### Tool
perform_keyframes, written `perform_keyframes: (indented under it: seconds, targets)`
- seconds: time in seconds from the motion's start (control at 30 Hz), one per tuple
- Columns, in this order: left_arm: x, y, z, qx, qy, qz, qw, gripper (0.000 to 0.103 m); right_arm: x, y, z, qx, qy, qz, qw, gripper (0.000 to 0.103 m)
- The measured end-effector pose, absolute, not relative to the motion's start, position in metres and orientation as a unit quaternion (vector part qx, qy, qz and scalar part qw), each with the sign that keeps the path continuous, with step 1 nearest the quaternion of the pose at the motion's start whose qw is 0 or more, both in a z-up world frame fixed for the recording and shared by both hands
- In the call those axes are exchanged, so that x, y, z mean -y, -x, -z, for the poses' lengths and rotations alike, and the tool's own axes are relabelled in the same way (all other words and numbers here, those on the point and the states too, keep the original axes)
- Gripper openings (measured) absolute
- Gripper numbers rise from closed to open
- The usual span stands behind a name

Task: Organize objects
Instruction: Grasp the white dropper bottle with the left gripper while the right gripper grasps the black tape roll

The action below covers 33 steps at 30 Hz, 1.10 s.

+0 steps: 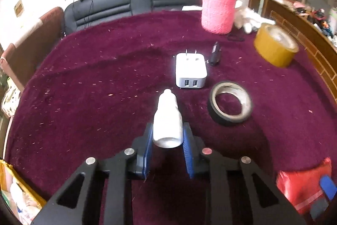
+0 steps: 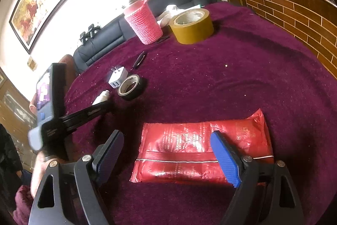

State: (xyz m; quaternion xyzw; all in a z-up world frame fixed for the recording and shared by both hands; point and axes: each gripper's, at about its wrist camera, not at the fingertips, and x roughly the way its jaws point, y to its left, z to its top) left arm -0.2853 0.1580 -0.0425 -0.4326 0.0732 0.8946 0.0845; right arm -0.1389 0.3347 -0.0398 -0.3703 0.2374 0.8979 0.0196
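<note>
My left gripper (image 1: 167, 130) is shut on a small white bottle (image 1: 167, 119), nozzle pointing away, just above the maroon cloth. Ahead of it lie a white USB charger (image 1: 190, 71), a black tape roll (image 1: 230, 105) and a small black clip (image 1: 215, 54). My right gripper (image 2: 168, 140) is open, its blue pads on either side of a red foil packet (image 2: 189, 149) lying flat on the cloth. The left gripper (image 2: 99, 108), the bottle (image 2: 102, 96), charger (image 2: 118, 77) and black tape (image 2: 129, 86) also show in the right wrist view.
A pink knitted bottle (image 1: 219, 3) and a wide yellow-brown tape roll (image 1: 276, 45) stand at the far side of the round table (image 1: 94, 77). A black sofa (image 1: 126, 5) lies behind. A brick-pattern wooden counter (image 2: 294, 10) curves along the right.
</note>
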Motion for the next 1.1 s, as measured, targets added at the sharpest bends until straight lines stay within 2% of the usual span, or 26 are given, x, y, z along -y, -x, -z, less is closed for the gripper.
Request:
perform_keyframes:
  seconds: [0.27,0.4,0.47,0.63,0.73,0.8,0.93,1.1]
  targets:
    - [-0.092,0.183,0.007,-0.006,0.421,-0.897,0.131,0.025,-0.323,0.14,0.04,-0.219,0.369,-0.903,-0.019,0.088]
    - [-0.059,0.134,0.003,0.037,0.422,-0.893,0.153,0.025,-0.322,0.149,0.027,-0.255,0.377,-0.889,-0.043,0.088]
    - [-0.048,0.116,0.003,0.047,0.414,-0.895,0.16,0.025,-0.307,0.17,0.013,-0.218,0.395,-0.89,-0.061,0.088]
    - [-0.028,0.088,0.004,0.048,0.399,-0.9,0.167,0.025,-0.257,0.227,0.001,-0.057,0.414,-0.907,-0.054,0.087]
    - [-0.015,0.085,0.006,0.048,0.397,-0.901,0.168,0.025,-0.238,0.259,0.011,0.001,0.434,-0.9,-0.047,0.071]
    - [-0.006,0.084,0.009,0.051,0.398,-0.9,0.171,0.025,-0.227,0.28,0.019,0.035,0.448,-0.893,-0.034,0.052]
    - [0.003,0.084,0.016,0.06,0.404,-0.894,0.182,0.025,-0.212,0.311,0.035,0.09,0.461,-0.883,-0.009,0.049]
    - [0.011,0.086,0.022,0.075,0.406,-0.889,0.198,0.025,-0.21,0.329,0.057,0.099,0.488,-0.867,0.011,0.041]
